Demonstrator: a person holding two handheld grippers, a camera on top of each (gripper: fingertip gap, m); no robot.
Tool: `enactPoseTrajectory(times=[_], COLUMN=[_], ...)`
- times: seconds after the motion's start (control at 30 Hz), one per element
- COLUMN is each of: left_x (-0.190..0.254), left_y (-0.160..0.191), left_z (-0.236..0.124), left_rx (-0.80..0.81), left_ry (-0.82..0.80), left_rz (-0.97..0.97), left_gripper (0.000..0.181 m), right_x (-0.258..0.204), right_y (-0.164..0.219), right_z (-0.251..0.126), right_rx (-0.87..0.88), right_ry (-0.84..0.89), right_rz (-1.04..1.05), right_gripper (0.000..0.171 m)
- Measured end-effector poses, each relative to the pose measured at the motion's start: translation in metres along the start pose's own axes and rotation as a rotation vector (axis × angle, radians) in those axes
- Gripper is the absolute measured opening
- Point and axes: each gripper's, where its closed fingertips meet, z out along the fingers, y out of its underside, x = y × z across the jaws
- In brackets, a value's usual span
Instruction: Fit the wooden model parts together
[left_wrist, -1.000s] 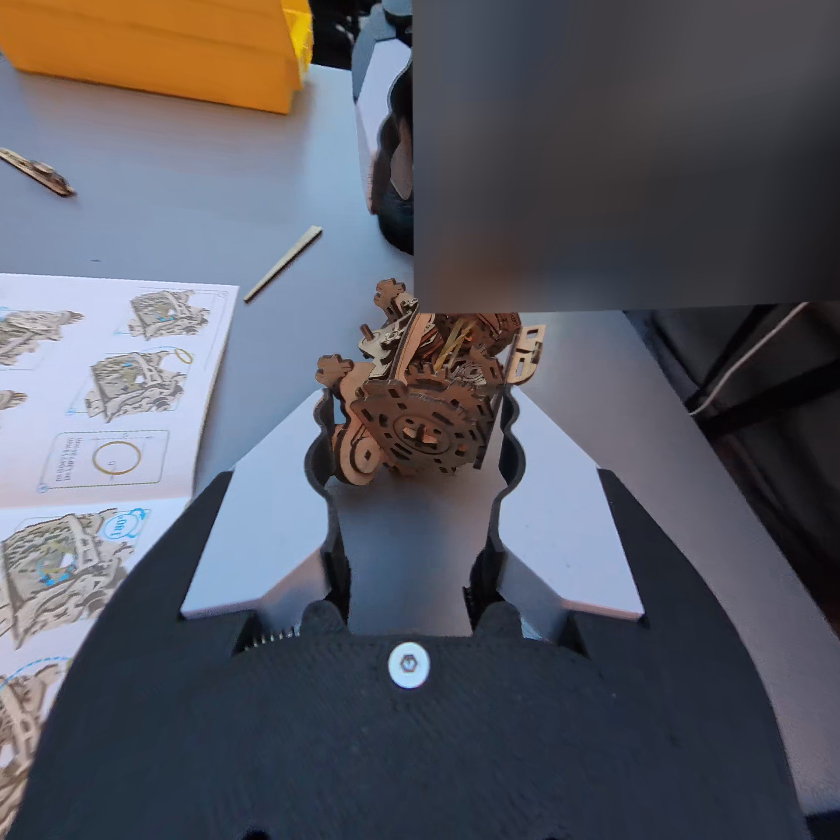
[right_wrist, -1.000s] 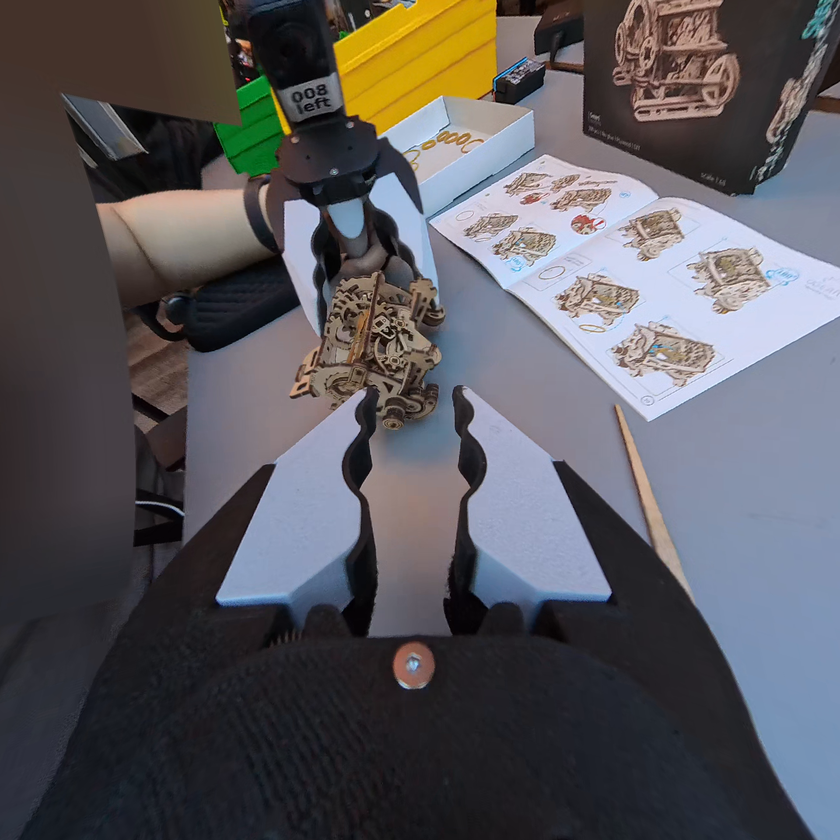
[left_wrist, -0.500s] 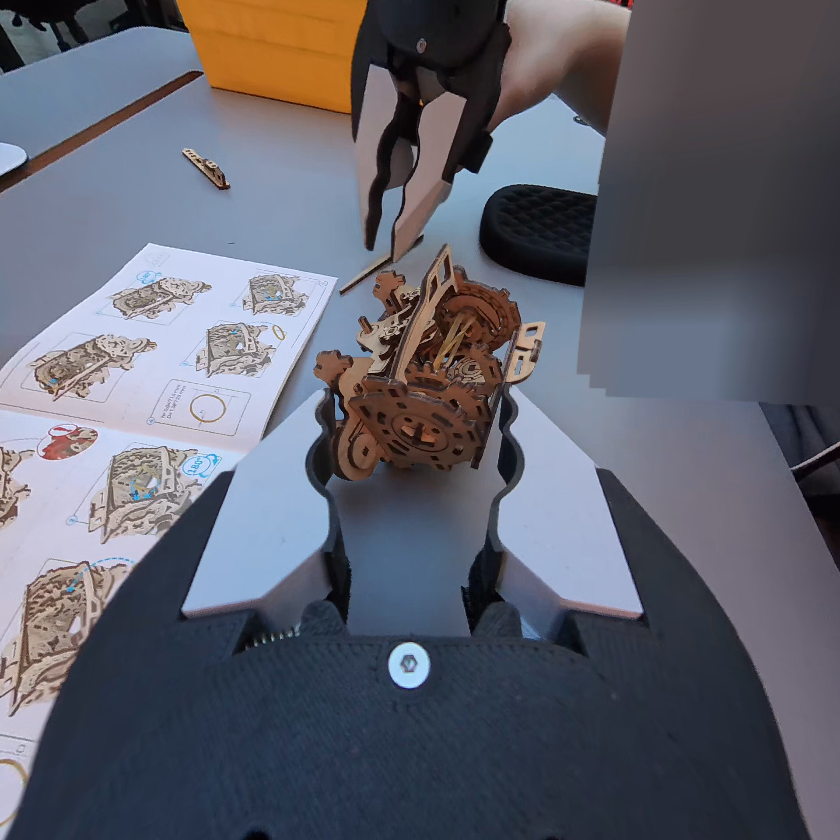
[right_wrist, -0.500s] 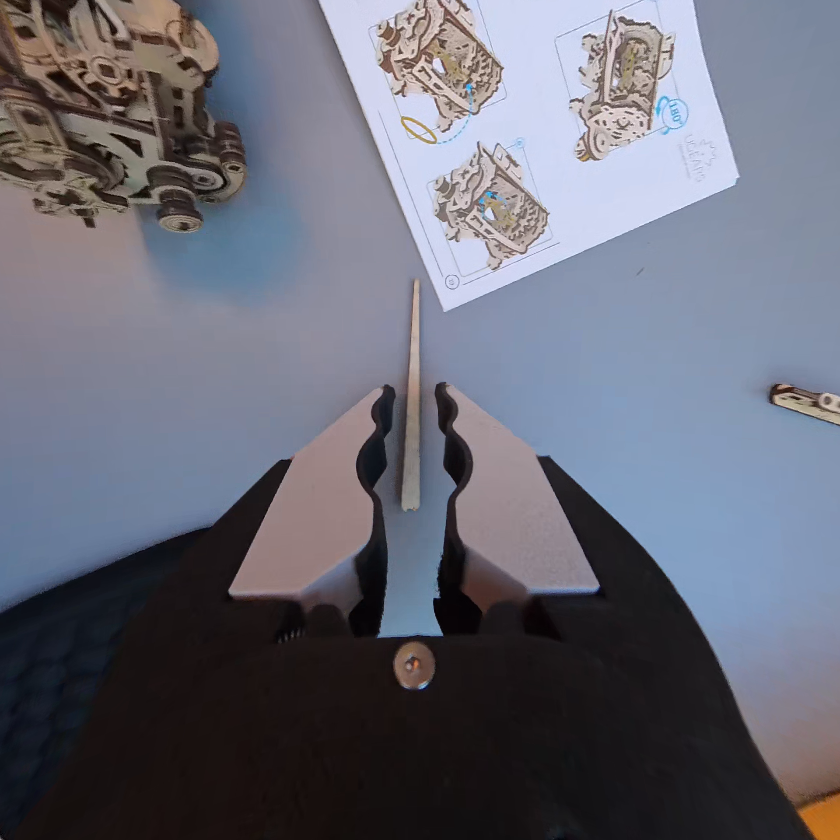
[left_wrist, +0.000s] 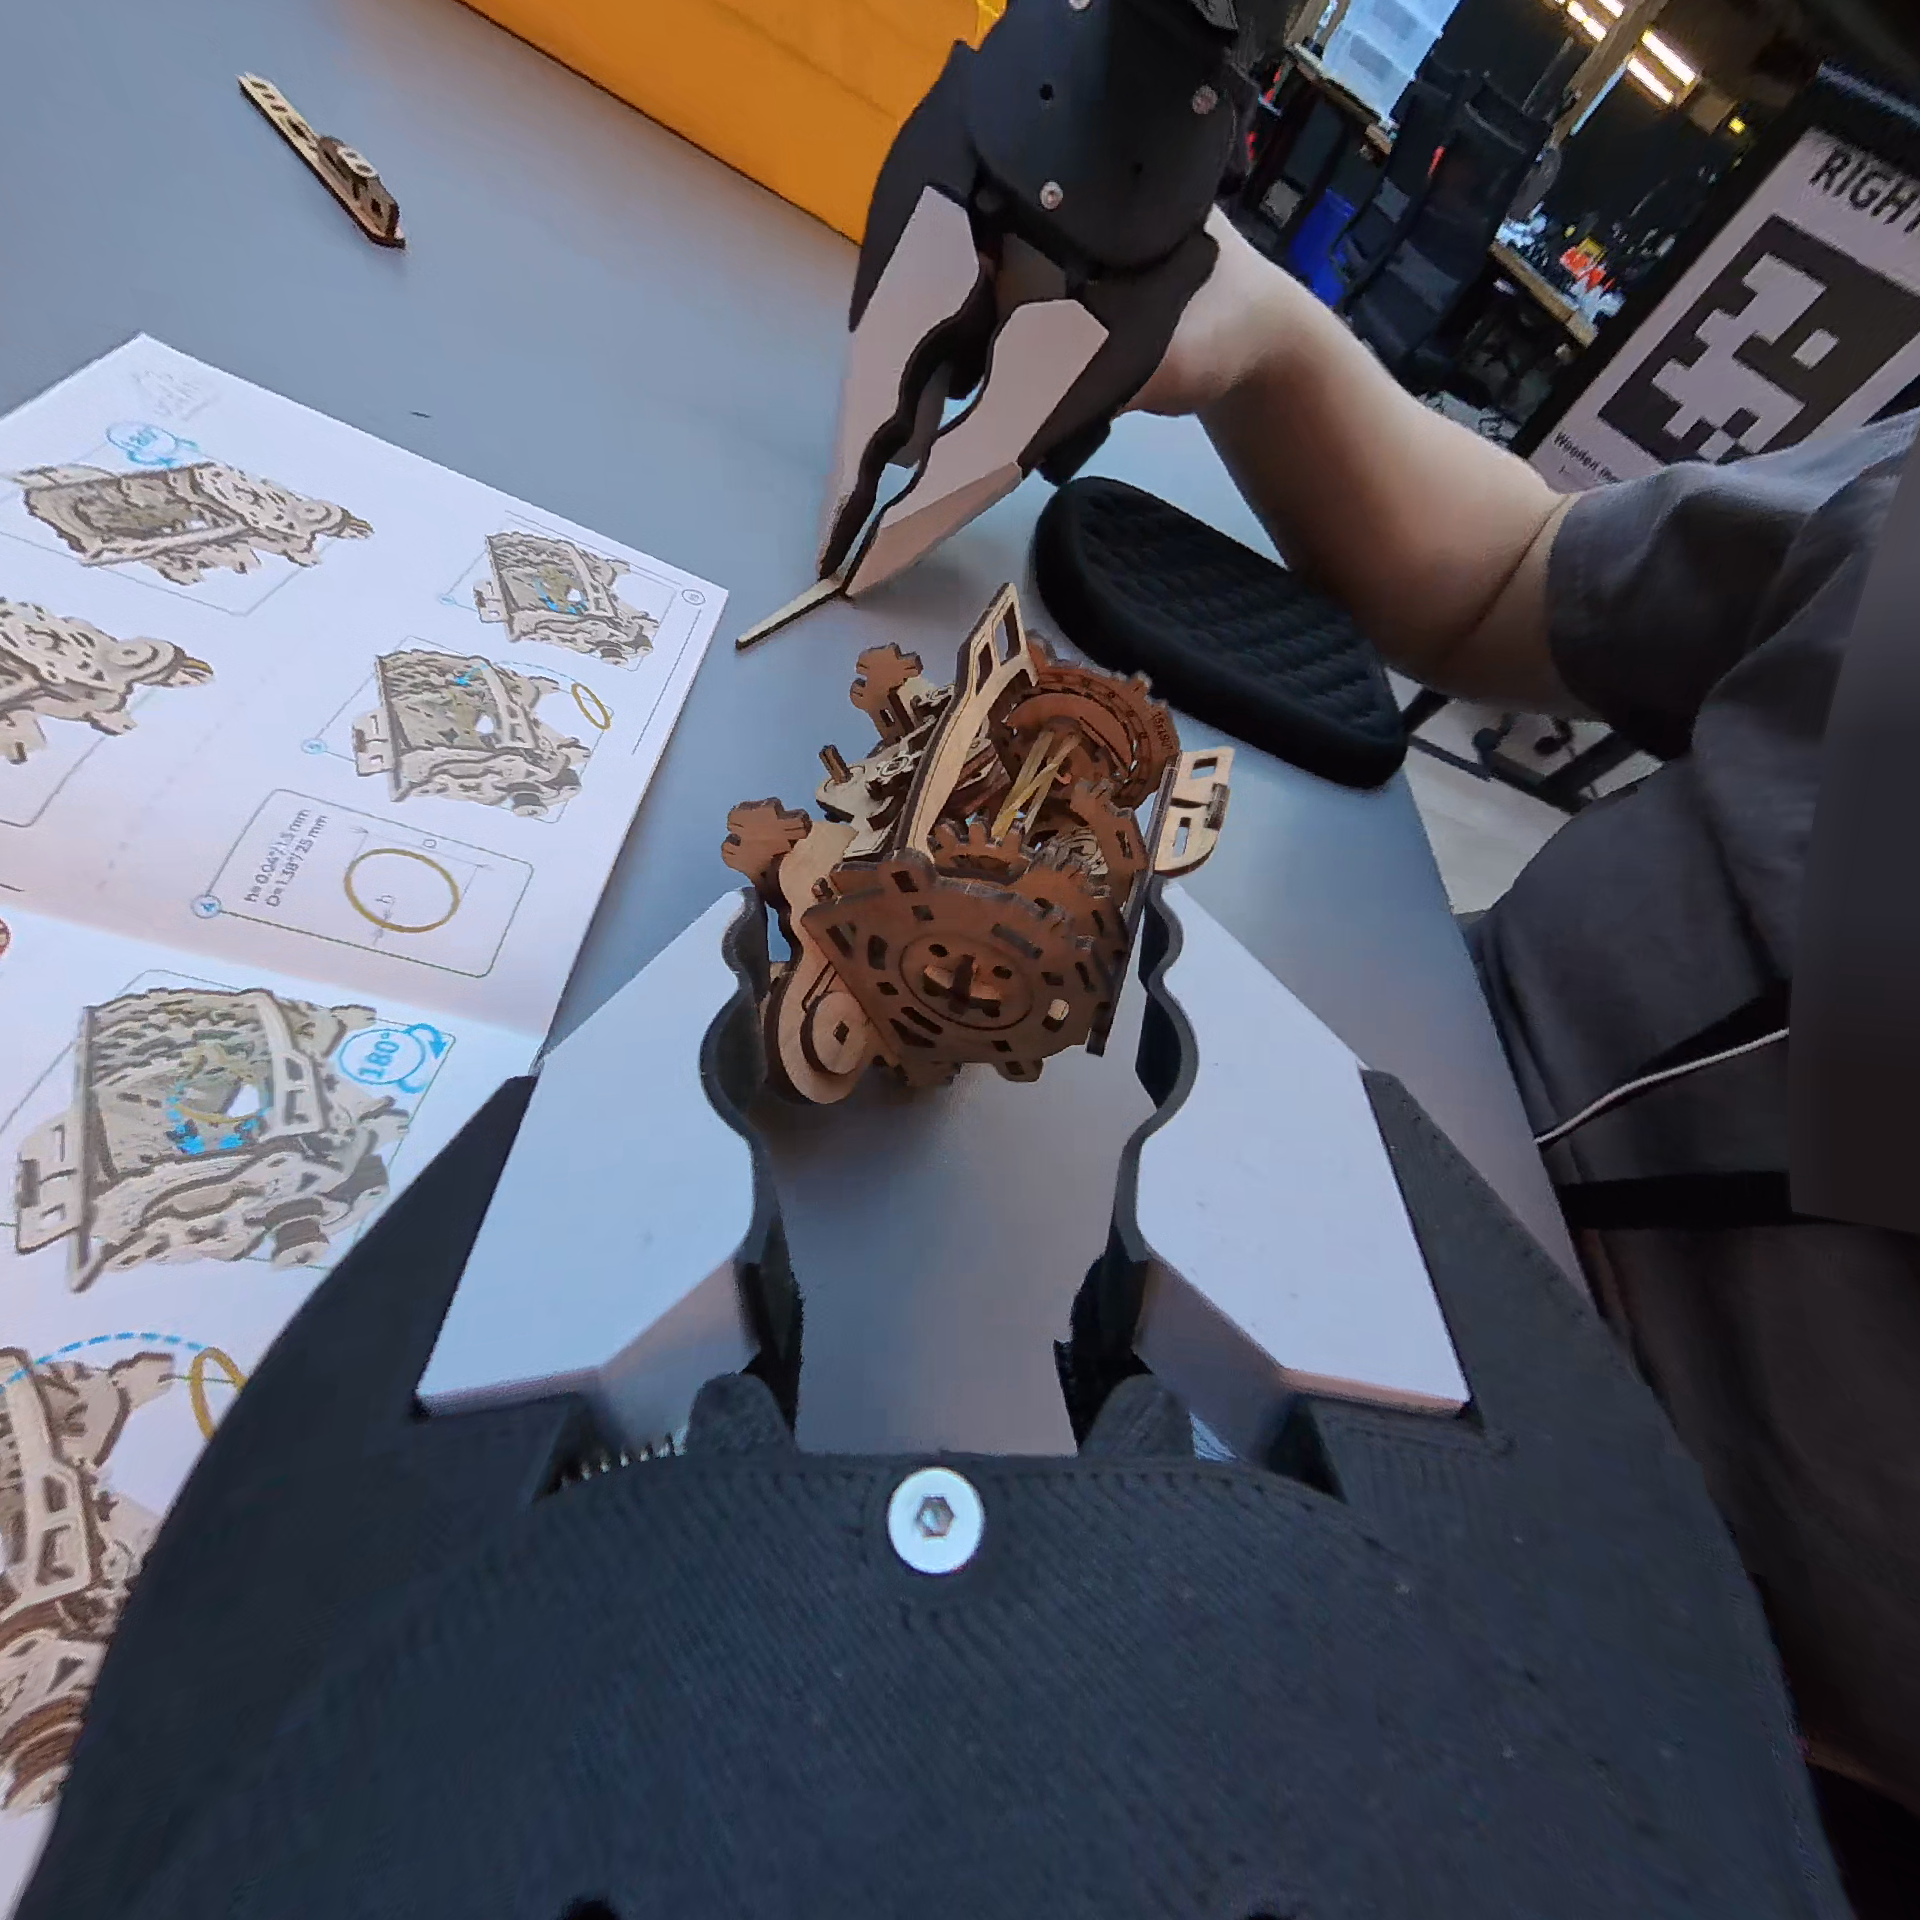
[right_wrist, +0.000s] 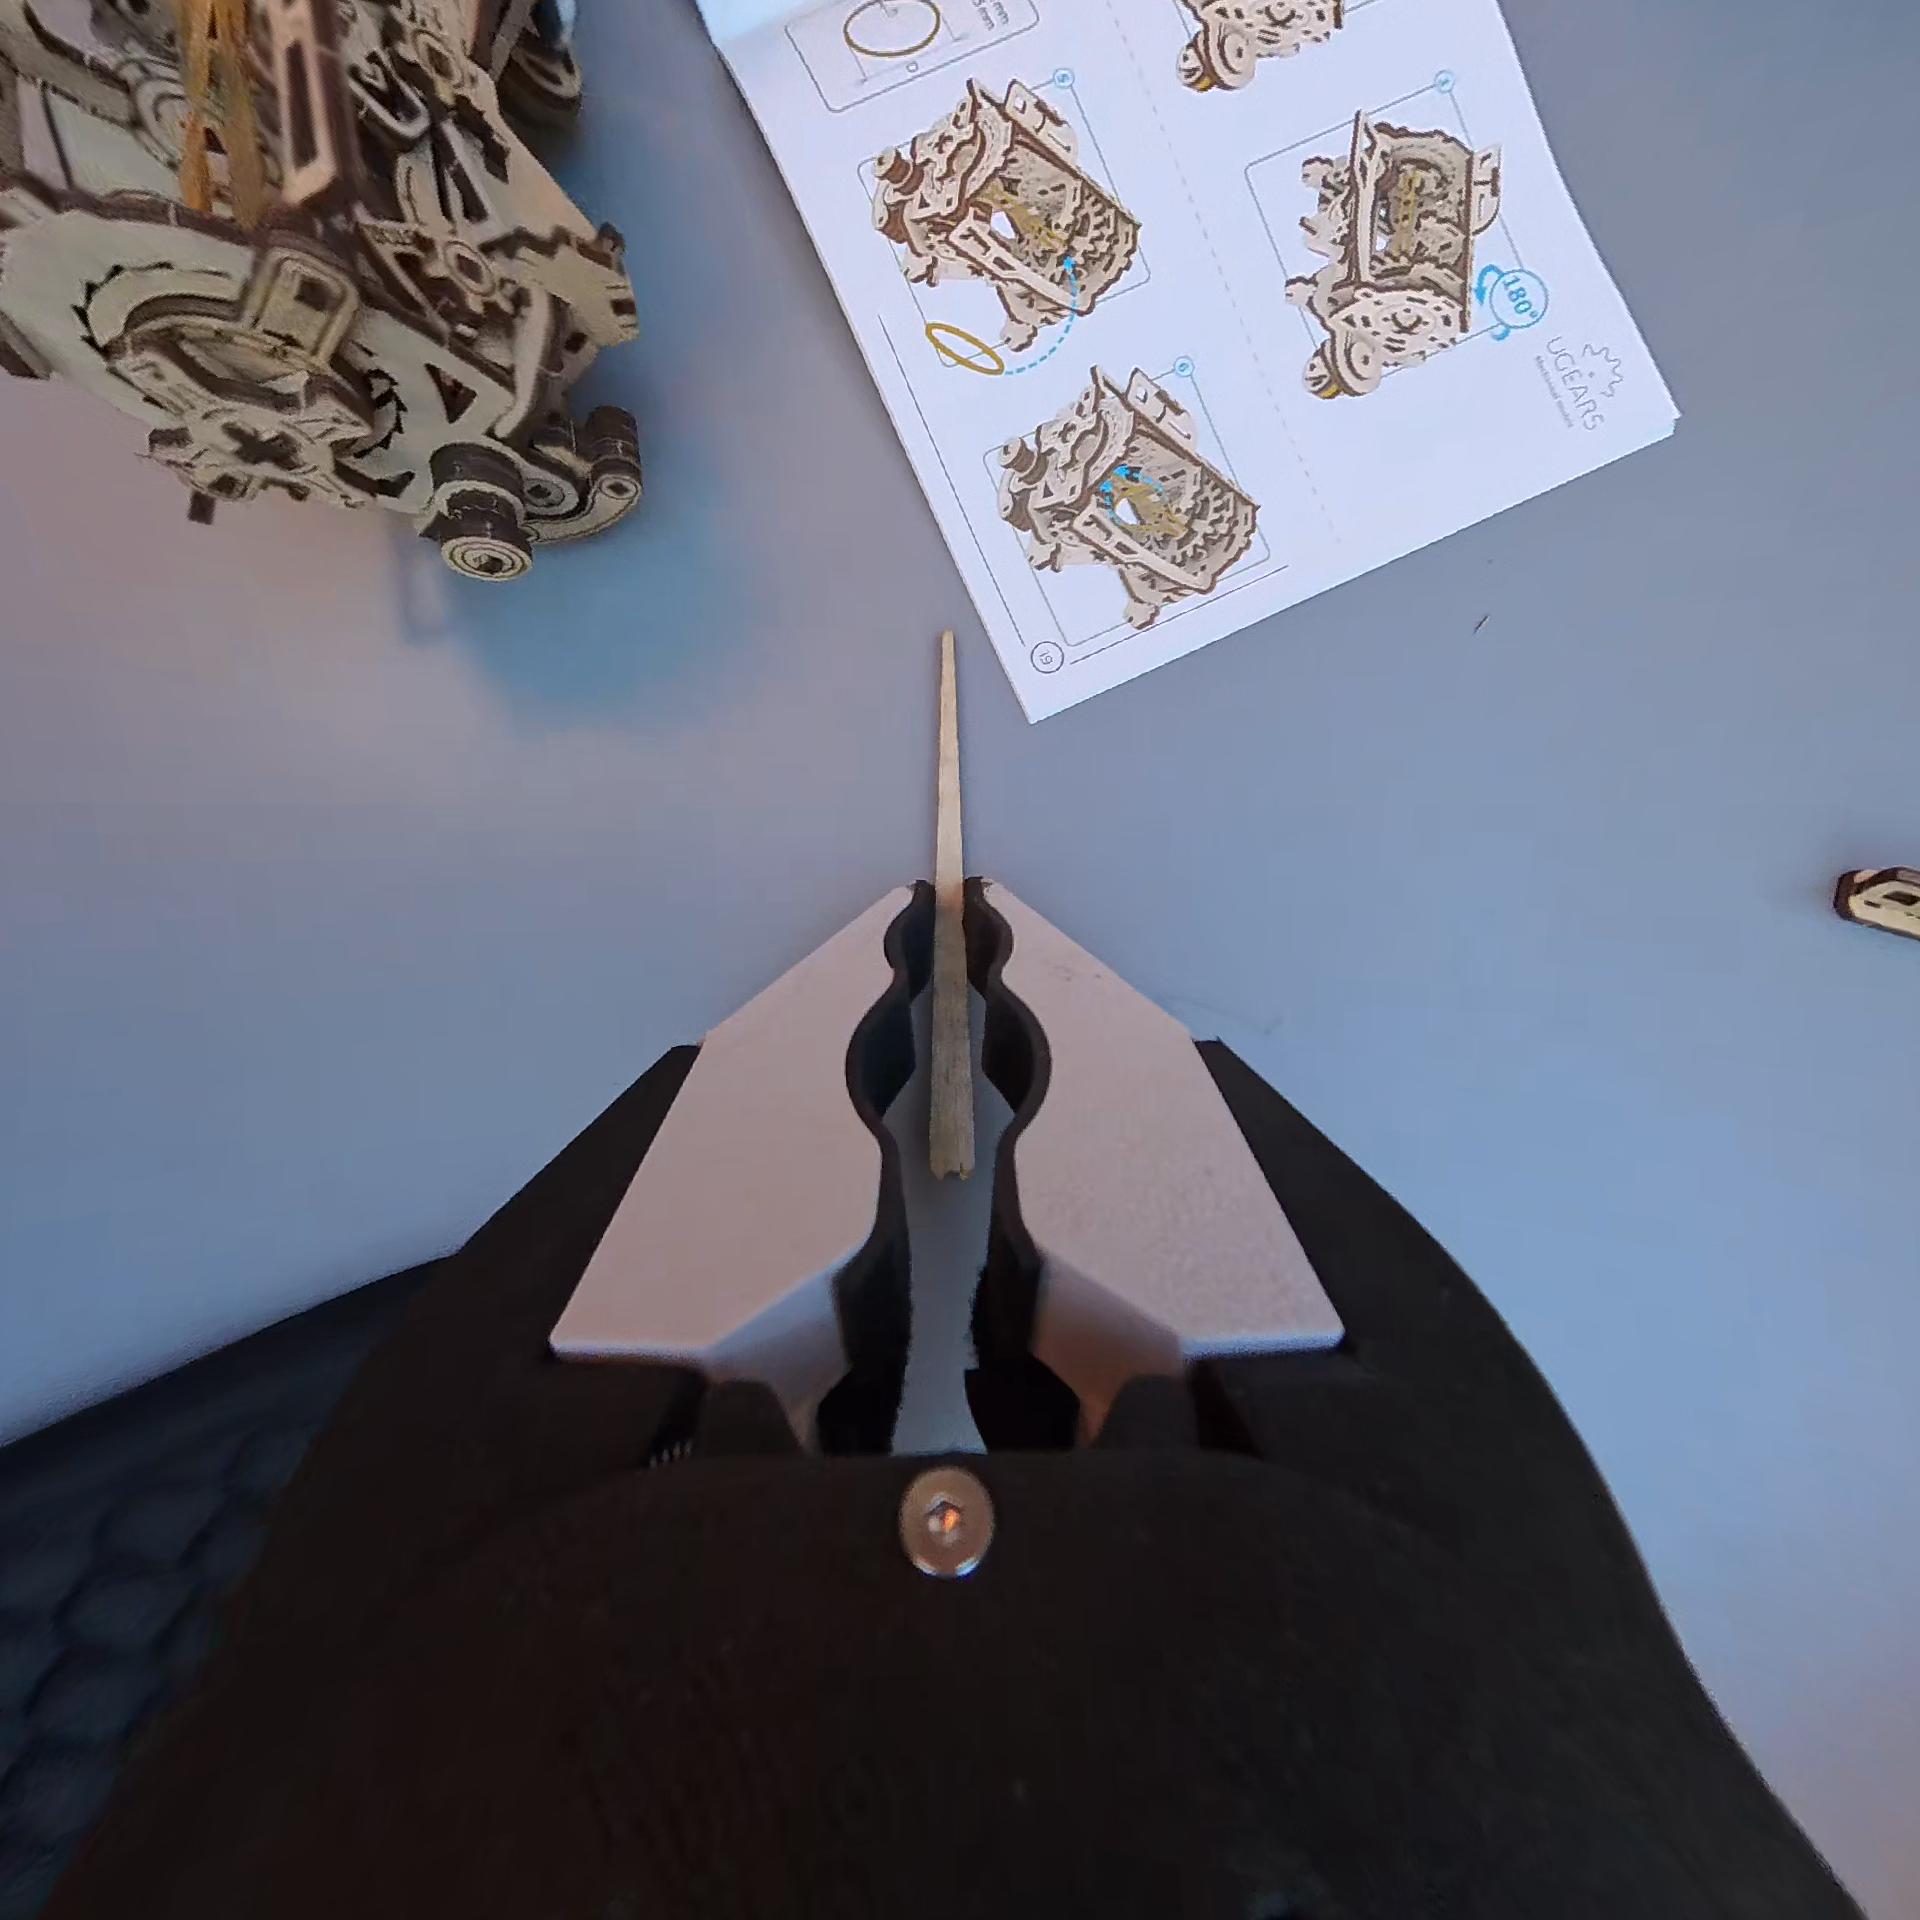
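My left gripper (left_wrist: 945, 925) is shut on the brown wooden gear model (left_wrist: 966, 883) and holds it just above the grey table. The model also shows at the top left of the right wrist view (right_wrist: 312, 281). My right gripper (right_wrist: 948, 888) points down at the table and is shut on a thin tapered wooden stick (right_wrist: 948, 935), whose tip points away from me. In the left wrist view the right gripper (left_wrist: 842, 571) stands beyond the model, pinching the stick (left_wrist: 790, 613) on the table.
An open instruction booklet (left_wrist: 260, 727) lies left of the model; it also shows in the right wrist view (right_wrist: 1247, 291). A small wooden part (left_wrist: 327, 166) lies far left. A yellow bin (left_wrist: 769, 94) stands behind. A black padded rest (left_wrist: 1216, 623) and a person's forearm (left_wrist: 1382, 499) are on the right.
My right gripper has closed its fingers onto the stick, which lay loose between them half a second ago. My left gripper still holds the model and has tilted a little.
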Motion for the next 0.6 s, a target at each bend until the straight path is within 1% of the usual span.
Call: enactPoseTrajectory(times=[0.2, 0.33, 0.4, 0.5, 0.6], left_x=[0.002, 0.000, 0.000, -0.003, -0.003], left_y=[-0.002, -0.006, -0.013, -0.033, -0.048], left_z=[-0.003, -0.008, -0.017, -0.042, -0.062], left_rx=[0.006, 0.026, 0.058, 0.146, 0.168], left_ry=[0.080, 0.065, 0.047, -0.044, -0.153], left_rz=[-0.085, -0.072, -0.054, 0.022, 0.128], left_gripper=[0.069, 0.074, 0.075, 0.069, 0.049], right_x=[-0.005, -0.006, -0.008, -0.018, -0.031], right_y=[-0.004, -0.011, -0.019, -0.037, -0.057], right_z=[0.000, -0.004, -0.011, -0.025, -0.038], right_rx=[0.055, 0.099, 0.146, 0.240, 0.325], right_ry=[-0.018, -0.018, -0.019, -0.044, -0.083], right_rz=[-0.019, -0.029, -0.033, -0.053, -0.087], right_gripper=[0.004, 0.004, 0.004, 0.004, 0.004])
